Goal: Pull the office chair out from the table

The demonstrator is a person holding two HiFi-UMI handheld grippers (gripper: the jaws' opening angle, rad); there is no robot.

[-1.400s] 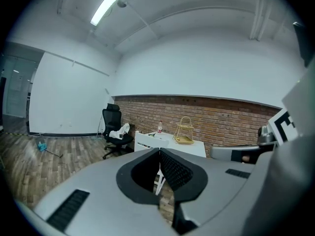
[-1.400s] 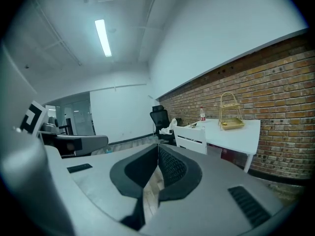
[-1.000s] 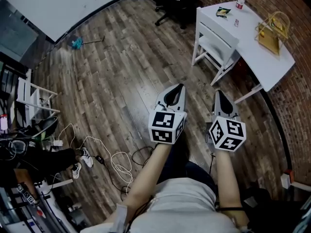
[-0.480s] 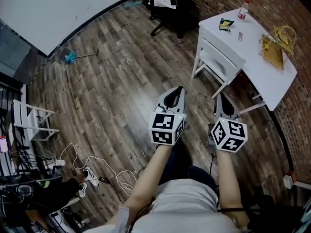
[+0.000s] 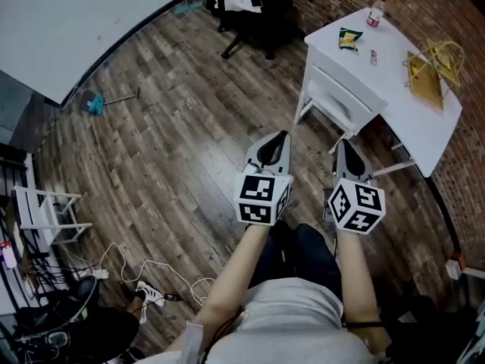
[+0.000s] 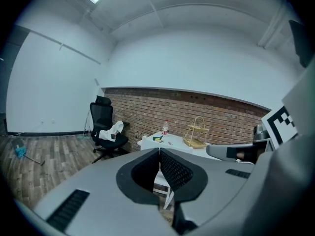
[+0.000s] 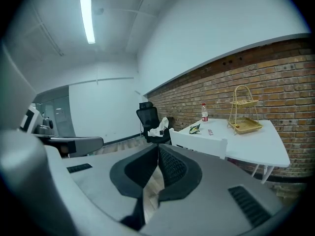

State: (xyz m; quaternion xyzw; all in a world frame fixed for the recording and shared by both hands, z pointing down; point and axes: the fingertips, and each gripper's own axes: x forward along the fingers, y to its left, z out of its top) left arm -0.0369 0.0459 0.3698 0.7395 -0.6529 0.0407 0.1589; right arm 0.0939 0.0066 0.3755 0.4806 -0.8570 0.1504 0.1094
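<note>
Person's walked fwd: counter (image 5: 394, 89) and chairs sit nearer the claws than a sec ago, and the cables at lower left have slid back. Wood floor (image 5: 151, 142) fills most of the head view. White counter stands upper right vs the brick wall. Black office chair (image 5: 246, 10), clothes on its seat, is past the counter's far end, apart from it. White chair (image 5: 337, 101) is tucked at the counter's near side. Left claw (image 5: 282, 135) and right claw (image 5: 341, 144) are both clenched on nothing, side by side, well short of either chair. Step: prob. still the approach. Next: reach the office chair, open a claw, grab backrest or arm, draw it away from the counter. Rack (image 5: 428, 67), snack pack (image 5: 348, 39) and bottle (image 5: 375, 10) sit on the counter.
</note>
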